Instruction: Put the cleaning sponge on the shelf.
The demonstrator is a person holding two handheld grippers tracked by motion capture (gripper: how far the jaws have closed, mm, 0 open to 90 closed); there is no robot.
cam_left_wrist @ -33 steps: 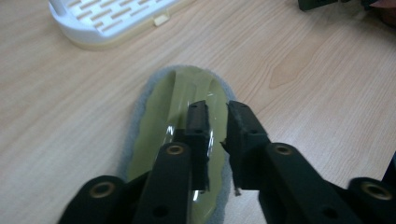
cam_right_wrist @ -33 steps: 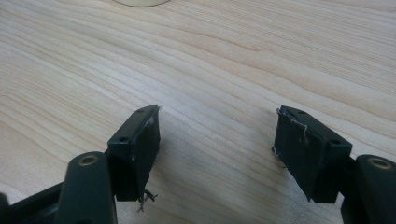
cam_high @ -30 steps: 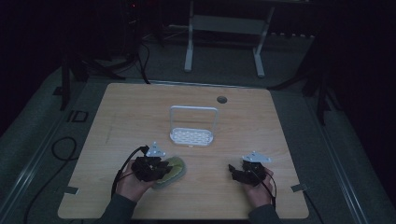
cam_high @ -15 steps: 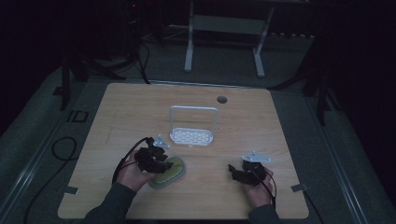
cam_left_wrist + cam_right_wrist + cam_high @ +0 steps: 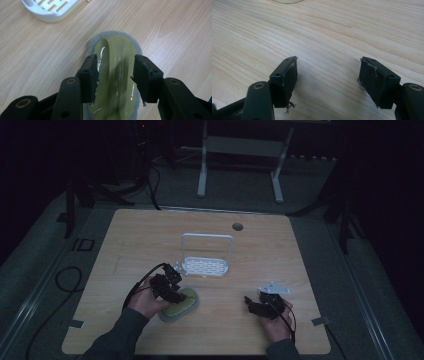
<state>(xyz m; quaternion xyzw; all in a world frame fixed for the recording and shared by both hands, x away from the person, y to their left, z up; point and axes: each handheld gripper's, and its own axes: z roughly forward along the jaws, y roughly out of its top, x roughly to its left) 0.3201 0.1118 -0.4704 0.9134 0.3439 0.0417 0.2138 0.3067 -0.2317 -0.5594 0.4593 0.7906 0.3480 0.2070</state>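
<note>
Scrubber (image 5: 117, 75) — long axis seemingly along left tool (image 5: 115, 80)

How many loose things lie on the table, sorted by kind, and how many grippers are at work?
Scrubbing pad with yellow-green handle: 1
White slotted rack: 1
Grippers, left gripper and right gripper: 2
Total: 4

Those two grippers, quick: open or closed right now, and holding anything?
Left gripper: open, its jaws have just been opening; fingers straddle the green scrub pad, not pressing it.
Right gripper: open, holding nothing.
</note>
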